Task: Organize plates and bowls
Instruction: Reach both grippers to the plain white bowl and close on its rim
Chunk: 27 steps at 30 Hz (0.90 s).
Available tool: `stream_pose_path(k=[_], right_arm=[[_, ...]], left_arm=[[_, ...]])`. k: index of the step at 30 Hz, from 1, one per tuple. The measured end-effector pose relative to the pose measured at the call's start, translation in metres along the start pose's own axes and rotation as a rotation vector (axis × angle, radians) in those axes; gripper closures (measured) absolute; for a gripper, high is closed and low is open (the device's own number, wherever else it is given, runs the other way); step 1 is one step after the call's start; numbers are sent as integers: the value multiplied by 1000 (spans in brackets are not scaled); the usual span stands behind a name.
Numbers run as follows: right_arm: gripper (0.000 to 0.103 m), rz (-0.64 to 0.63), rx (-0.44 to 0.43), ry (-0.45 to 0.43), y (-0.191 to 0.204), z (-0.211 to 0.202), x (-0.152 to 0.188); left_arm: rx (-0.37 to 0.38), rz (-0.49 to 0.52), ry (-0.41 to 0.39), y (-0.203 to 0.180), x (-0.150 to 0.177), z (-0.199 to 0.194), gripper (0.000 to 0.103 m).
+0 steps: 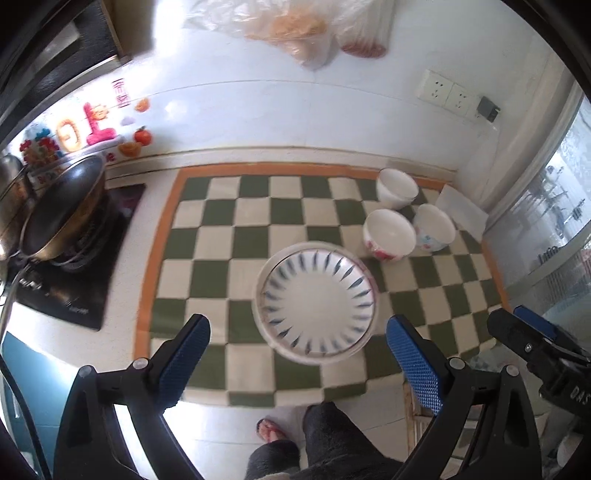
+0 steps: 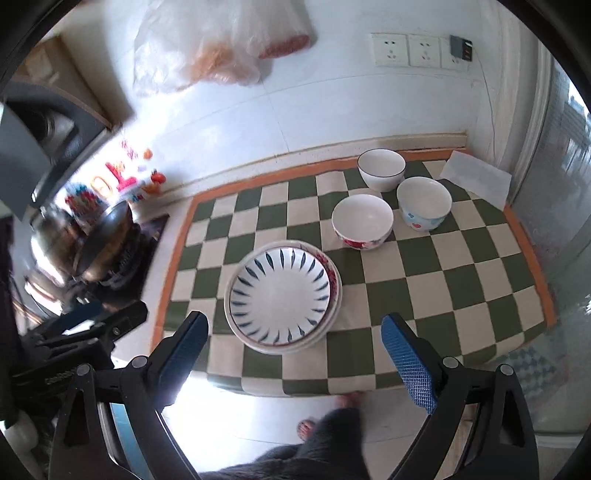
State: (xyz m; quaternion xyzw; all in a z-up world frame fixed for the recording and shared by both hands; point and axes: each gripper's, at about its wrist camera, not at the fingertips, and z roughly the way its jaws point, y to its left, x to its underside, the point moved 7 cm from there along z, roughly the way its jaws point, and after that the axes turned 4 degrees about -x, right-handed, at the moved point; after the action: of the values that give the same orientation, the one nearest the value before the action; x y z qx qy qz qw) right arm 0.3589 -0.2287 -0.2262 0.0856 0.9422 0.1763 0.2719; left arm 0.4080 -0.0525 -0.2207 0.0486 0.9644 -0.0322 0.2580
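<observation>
A stack of plates (image 1: pixel 317 302) (image 2: pixel 282 297), topped by a white plate with blue dashes, rests on the green-and-cream checkered cloth (image 1: pixel 236 221) (image 2: pixel 461 280). Three white bowls stand apart at the back right: a plain one (image 1: pixel 397 188) (image 2: pixel 381 169), one with red flowers (image 1: pixel 388 234) (image 2: pixel 362 221) and one with blue and red marks (image 1: pixel 434 227) (image 2: pixel 424 203). My left gripper (image 1: pixel 299 347) hovers open above the stack's near edge, nothing between its blue pads. My right gripper (image 2: pixel 295 343) is open too, above the cloth's front edge, empty. Each gripper shows in the other's view: the right one (image 1: pixel 532 336) and the left one (image 2: pixel 92 325).
A wok (image 1: pixel 62 210) (image 2: pixel 103 240) sits on a black stove at the left. Plastic bags (image 1: pixel 295 29) (image 2: pixel 221 48) hang on the tiled wall, sockets (image 1: pixel 443 92) (image 2: pixel 417 50) to their right. A folded white cloth (image 2: pixel 476 177) lies at the back right corner. A person's legs and feet (image 1: pixel 325 435) stand below.
</observation>
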Motion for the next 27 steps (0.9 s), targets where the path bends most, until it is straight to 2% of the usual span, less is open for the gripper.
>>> stream_pose_path(k=[4, 6, 10, 12, 14, 16, 18, 22, 27], right_arm=[[6, 75, -8, 16, -47, 17, -19], [6, 132, -25, 40, -77, 36, -31], [7, 239, -52, 140, -138, 92, -52], [12, 265, -63, 194, -162, 123, -63], [14, 277, -73, 242, -182, 155, -72], [17, 278, -79, 293, -200, 187, -79], [25, 277, -92, 339, -213, 215, -87], [36, 252, -104, 392, -222, 250, -96], [56, 257, -145, 450, -222, 278, -95]], left_arm=[[35, -6, 40, -28, -24, 33, 5], [29, 0, 69, -43, -39, 57, 5], [23, 8, 163, -75, -68, 119, 5], [39, 2, 213, -90, -81, 152, 13], [30, -20, 269, -99, -90, 185, 29], [22, -46, 324, -107, -97, 216, 37], [4, -63, 356, -110, -102, 238, 44], [-4, -87, 423, -118, -106, 276, 50], [-6, -82, 493, -128, -102, 306, 55]])
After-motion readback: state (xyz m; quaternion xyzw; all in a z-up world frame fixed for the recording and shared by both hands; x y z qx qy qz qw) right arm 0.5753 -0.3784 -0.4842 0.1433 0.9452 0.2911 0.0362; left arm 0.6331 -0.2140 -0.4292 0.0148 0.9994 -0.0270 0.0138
